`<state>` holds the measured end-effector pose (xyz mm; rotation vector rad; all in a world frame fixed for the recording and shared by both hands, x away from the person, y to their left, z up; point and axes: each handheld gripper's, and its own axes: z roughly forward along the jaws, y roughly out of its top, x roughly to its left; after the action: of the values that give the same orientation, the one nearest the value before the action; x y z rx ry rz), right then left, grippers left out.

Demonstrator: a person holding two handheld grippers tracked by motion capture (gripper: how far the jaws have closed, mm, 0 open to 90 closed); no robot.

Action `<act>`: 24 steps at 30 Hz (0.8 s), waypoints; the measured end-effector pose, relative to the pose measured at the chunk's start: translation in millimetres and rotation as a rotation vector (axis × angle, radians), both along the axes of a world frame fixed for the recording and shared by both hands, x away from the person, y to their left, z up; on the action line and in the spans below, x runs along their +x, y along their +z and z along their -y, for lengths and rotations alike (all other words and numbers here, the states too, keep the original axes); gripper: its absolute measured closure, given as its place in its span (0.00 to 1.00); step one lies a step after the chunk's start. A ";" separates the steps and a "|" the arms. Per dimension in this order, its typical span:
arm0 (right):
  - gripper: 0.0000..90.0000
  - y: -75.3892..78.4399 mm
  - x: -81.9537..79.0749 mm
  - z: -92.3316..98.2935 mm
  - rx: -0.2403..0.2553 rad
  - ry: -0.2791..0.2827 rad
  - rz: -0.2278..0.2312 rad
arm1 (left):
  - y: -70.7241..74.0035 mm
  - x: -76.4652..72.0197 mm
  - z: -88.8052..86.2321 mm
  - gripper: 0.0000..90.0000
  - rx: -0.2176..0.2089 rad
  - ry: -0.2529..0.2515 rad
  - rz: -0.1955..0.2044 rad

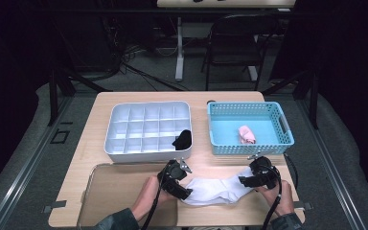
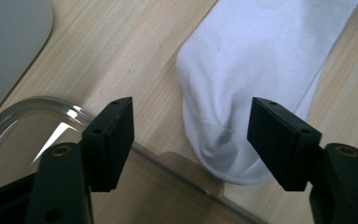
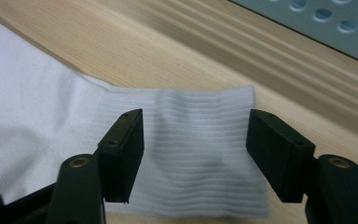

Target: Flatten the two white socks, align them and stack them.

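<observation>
White cotton describes the sock (image 1: 216, 190), which lies flat on the wooden table (image 1: 139, 98) between the two grippers, near the table's front edge. At the sock's toe end, the left gripper (image 1: 182, 191) has its jaws spread apart; in the left gripper view the rounded toe (image 2: 228, 158) sits on the wood between the two black jaws, nearer the right-hand one, with neither pad pressing on the fabric. At the opposite end, the right gripper (image 1: 245, 181) is likewise released: in the right gripper view the ribbed cuff (image 3: 200, 154) lies slack and slightly rippled between the jaws, with clear fabric showing on the inner side of each pad. Neither gripper holds anything. Just beside the left gripper, on its outer side and partly beneath it, lies a clear plastic tray (image 1: 105, 191), whose curved rim (image 2: 51, 105) shows under the left-hand jaw in the left gripper view. Beyond the left gripper stands a white divided organiser (image 1: 124, 129), with a black item (image 1: 183, 139) in one of its compartments on the side nearest the sock. Beyond the right gripper stands a blue perforated basket (image 1: 287, 129) containing a pink rolled item (image 1: 247, 134); its perforated wall (image 3: 335, 18) appears just past the cuff in the right gripper view.
</observation>
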<state>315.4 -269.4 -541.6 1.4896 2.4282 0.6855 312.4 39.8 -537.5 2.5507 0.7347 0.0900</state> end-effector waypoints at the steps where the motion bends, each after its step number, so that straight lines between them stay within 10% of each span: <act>1: 0.34 -0.2 -0.3 2.0 0.004 -0.007 0.003 | -0.3 0.3 0.0 0.33 -0.003 0.000 -0.003; 11: 0.22 -4.3 2.9 19.3 0.024 -0.064 -0.042 | -5.7 3.3 -2.2 0.33 -0.014 0.006 -0.035; 24: 0.38 -11.2 2.1 26.9 0.018 -0.100 -0.056 | -10.2 1.4 4.8 0.50 0.035 -0.007 -0.049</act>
<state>317.5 -296.3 -552.8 1.6457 2.3747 0.6545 313.8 35.1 -547.7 2.5970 0.7489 0.0385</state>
